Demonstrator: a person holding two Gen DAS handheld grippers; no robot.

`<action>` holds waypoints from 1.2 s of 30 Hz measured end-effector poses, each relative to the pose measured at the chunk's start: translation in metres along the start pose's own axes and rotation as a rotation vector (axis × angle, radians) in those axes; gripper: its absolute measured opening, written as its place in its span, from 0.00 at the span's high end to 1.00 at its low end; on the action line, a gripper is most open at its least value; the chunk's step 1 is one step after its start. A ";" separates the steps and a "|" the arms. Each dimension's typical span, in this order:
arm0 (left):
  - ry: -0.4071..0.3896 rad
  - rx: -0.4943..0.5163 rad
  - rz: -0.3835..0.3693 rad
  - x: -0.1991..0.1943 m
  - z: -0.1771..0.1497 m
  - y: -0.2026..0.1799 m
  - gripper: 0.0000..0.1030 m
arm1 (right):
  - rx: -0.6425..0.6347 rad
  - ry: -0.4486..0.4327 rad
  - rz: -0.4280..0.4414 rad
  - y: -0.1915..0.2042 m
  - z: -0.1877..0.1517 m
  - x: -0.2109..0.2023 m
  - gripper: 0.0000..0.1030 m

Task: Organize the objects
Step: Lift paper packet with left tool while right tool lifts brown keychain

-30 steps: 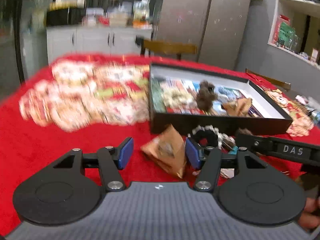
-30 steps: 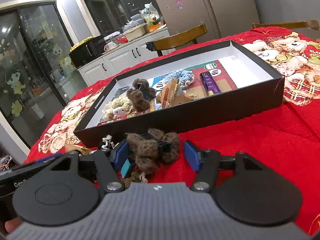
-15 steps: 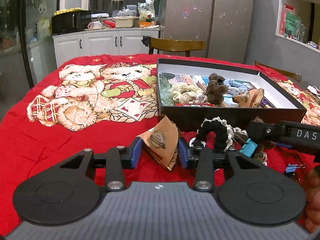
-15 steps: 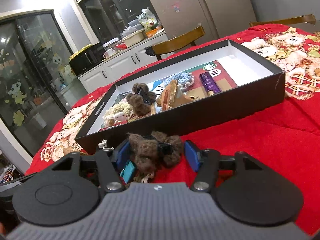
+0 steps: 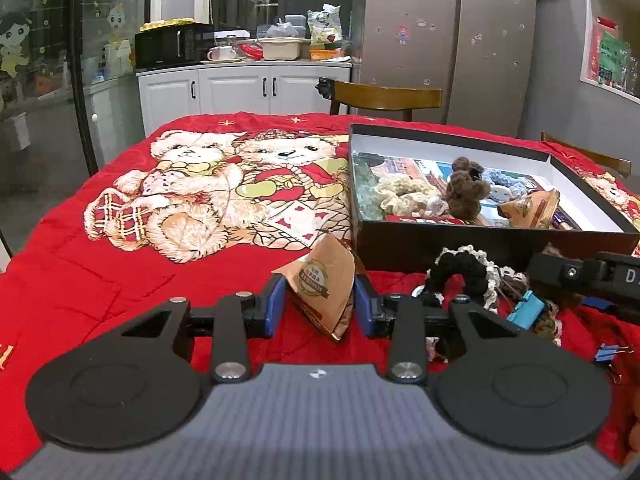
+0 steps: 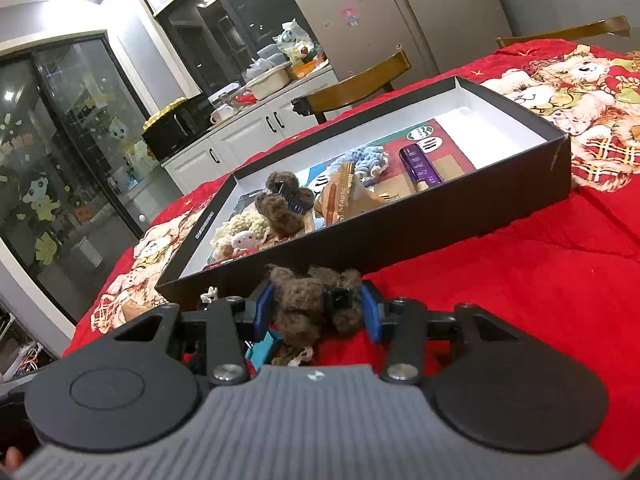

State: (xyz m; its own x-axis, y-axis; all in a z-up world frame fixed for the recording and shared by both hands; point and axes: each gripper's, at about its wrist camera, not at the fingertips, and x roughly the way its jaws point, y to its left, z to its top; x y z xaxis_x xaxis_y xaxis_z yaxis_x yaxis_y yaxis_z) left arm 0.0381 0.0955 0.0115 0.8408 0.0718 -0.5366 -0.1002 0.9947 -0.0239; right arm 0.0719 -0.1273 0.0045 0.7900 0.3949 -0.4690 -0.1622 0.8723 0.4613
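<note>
Left gripper [image 5: 320, 307] pinching a brown paper packet [image 5: 323, 291], just in front of the black box [image 5: 480, 244] on the red table cover [image 5: 100, 280]. Right gripper [image 6: 317, 311] clamped on a brown fuzzy hair clip [image 6: 316, 306], against the box's near wall.

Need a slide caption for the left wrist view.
Left tongs pinch a brown paper packet before the black box.

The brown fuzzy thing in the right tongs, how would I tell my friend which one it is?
Find the big black box on the red teddy-bear blanket. Just outside its near wall, the right tongs squeeze a brown fuzzy hair clip between blue pads. A look-alike brown fuzzy clip lies inside the box; this is the one outside, gripped on both sides.
</note>
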 end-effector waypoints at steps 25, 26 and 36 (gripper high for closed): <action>-0.021 -0.005 0.031 -0.003 0.001 0.000 0.59 | -0.005 -0.048 -0.009 0.000 -0.001 -0.006 0.53; -0.025 -0.003 0.033 -0.004 0.001 0.000 0.59 | -0.008 -0.050 -0.008 0.000 -0.001 -0.007 0.53; -0.106 -0.027 -0.010 -0.018 0.007 0.006 0.59 | 0.024 -0.042 0.068 0.001 0.010 -0.015 0.54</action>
State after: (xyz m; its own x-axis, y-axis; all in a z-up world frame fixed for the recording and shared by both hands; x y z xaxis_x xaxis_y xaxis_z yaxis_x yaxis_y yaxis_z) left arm 0.0259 0.1003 0.0270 0.8932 0.0712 -0.4440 -0.1048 0.9932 -0.0517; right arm 0.0657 -0.1357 0.0198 0.8021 0.4399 -0.4039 -0.2024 0.8366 0.5091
